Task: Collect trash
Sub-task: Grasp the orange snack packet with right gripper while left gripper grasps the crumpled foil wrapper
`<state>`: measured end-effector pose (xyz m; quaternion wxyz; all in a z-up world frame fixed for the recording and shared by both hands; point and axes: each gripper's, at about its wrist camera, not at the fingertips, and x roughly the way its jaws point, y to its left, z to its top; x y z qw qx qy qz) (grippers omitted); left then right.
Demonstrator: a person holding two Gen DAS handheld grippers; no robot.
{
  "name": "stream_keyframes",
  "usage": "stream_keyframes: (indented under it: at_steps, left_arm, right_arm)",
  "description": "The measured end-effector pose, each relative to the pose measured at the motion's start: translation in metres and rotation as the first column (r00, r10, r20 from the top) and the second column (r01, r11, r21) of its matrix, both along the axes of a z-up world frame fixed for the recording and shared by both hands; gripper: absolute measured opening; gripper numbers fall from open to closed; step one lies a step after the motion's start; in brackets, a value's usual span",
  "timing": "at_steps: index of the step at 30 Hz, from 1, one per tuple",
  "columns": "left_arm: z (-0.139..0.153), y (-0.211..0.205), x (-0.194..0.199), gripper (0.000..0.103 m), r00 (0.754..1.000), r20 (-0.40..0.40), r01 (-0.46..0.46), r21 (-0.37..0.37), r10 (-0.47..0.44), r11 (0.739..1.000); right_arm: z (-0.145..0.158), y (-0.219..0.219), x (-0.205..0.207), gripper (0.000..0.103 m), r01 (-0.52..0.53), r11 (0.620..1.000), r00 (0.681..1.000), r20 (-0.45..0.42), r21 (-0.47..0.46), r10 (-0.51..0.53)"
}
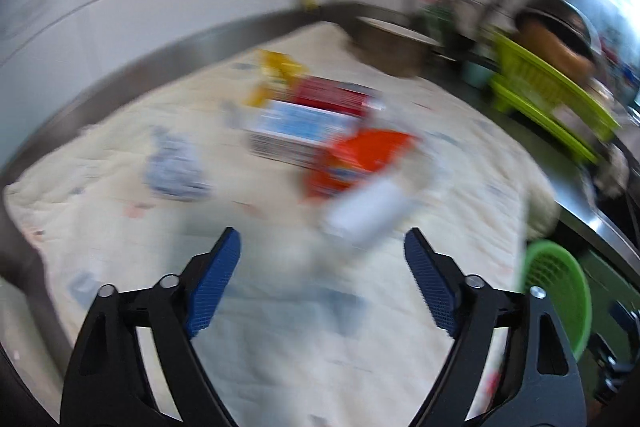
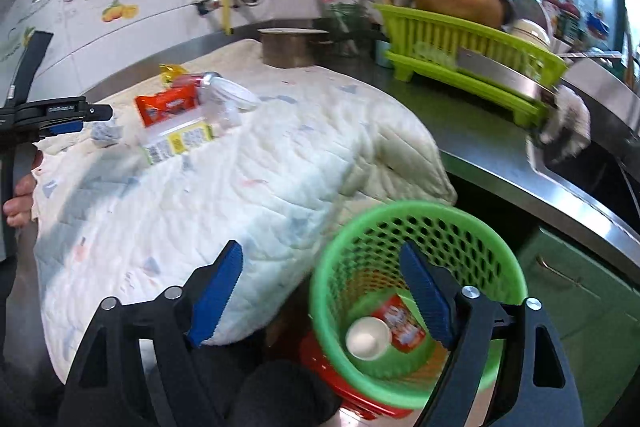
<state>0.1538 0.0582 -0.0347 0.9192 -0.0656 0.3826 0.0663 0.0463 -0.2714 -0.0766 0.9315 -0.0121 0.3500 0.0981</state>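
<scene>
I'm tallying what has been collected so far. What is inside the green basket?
Inside the green basket lie a white cup and a red printed wrapper. The right tool hangs open above it; one finger covers part of the bottom.

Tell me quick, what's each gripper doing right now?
Left gripper: open, empty, over the cloth.
Right gripper: open, empty, above the green basket.

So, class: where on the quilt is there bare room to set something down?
The quilt's near half is bare, from the yellow carton down to the green basket. The far end, around the red packet, is crowded.
</scene>
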Motion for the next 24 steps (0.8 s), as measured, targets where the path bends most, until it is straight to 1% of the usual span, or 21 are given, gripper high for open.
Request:
stream_keyframes:
  at_steps: [3,4,5,7,9,11,13,15,17,20,24]
  left_arm:
    - [-0.002,0.038,0.01,0.092,0.995,0.005,-0.103,0.039,0.102,0.994]
    - [-0.005,0.052,0.015,0.093,0.992,-0.001,-0.128,0.04,0.128,0.991]
    - [-0.007,0.066,0.02,0.094,0.989,-0.01,-0.145,0.034,0.145,0.989]
    - [-0.011,0.082,0.031,0.095,0.986,-0.017,-0.164,0.031,0.164,0.986]
    - [-0.016,0.093,0.039,0.097,0.985,-0.024,-0.169,0.034,0.17,0.985]
    - [-0.022,0.097,0.048,0.098,0.987,-0.025,-0.156,0.027,0.157,0.987]
    - [-0.03,0.102,0.06,0.098,0.988,-0.032,-0.151,0.044,0.152,0.988]
    - [-0.037,0.106,0.068,0.098,0.99,-0.044,-0.13,0.042,0.132,0.991]
    - [-0.043,0.11,0.075,0.098,0.992,-0.052,-0.118,0.025,0.119,0.993]
    - [-0.051,0.117,0.085,0.098,0.992,-0.058,-0.115,0.011,0.116,0.993]
    - [-0.061,0.125,0.091,0.098,0.993,-0.074,-0.1,-0.055,0.095,0.993]
  right_arm:
    - [0.004,0.018,0.011,0.081,-0.044,0.999,0.999,0.006,0.006,0.044]
    - [0.006,0.025,0.016,0.083,-0.057,0.998,0.998,0.007,0.009,0.057]
    - [0.007,0.031,0.02,0.085,-0.071,0.997,0.997,0.009,0.015,0.07]
    - [0.011,0.046,0.032,0.086,-0.104,0.994,0.994,0.014,0.032,0.104]
    - [0.015,0.061,0.043,0.089,-0.136,0.99,0.991,0.023,0.046,0.135]
    - [0.018,0.077,0.055,0.09,-0.164,0.985,0.986,0.031,0.059,0.162]
    - [0.02,0.095,0.073,0.093,-0.206,0.974,0.978,0.036,0.089,0.204]
    - [0.02,0.111,0.09,0.093,-0.23,0.967,0.973,0.02,0.107,0.229]
    - [0.02,0.124,0.103,0.094,-0.268,0.954,0.963,0.019,0.133,0.268]
    - [0.018,0.149,0.122,0.094,-0.312,0.94,0.95,0.019,0.135,0.312]
    - [0.014,0.178,0.146,0.094,-0.345,0.929,0.938,0.017,0.134,0.346]
